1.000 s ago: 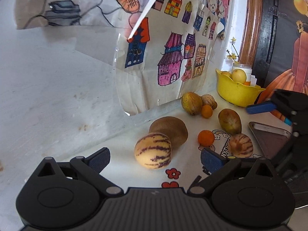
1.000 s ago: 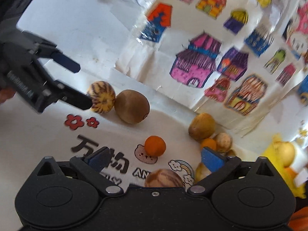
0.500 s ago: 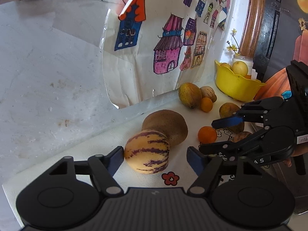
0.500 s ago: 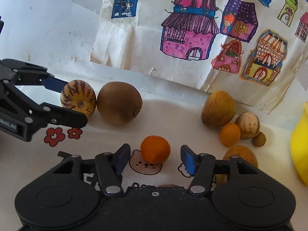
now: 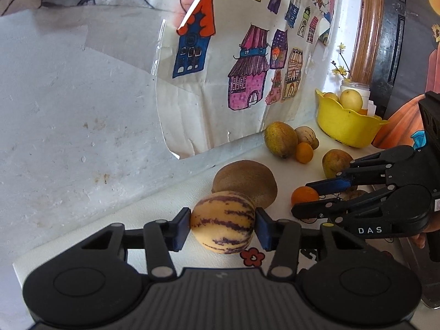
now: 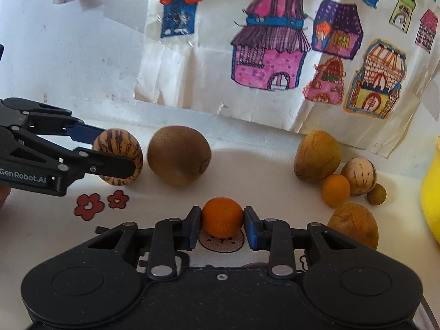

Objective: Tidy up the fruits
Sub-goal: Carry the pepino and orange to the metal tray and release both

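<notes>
Already both grippers grip fruit on the white mat (image 6: 170, 200): the left gripper (image 5: 222, 227) clamped on a striped melon (image 5: 223, 221), touching a kiwi (image 5: 246, 181); the right gripper (image 6: 222, 224) clamped on an orange (image 6: 222, 216). Round, smooth skins could slip free on lifting, or the melon could nudge the kiwi rolling. House drawings (image 6: 269, 55) cover the wall; a yellow bowl (image 5: 346, 125) waits beyond.
</notes>
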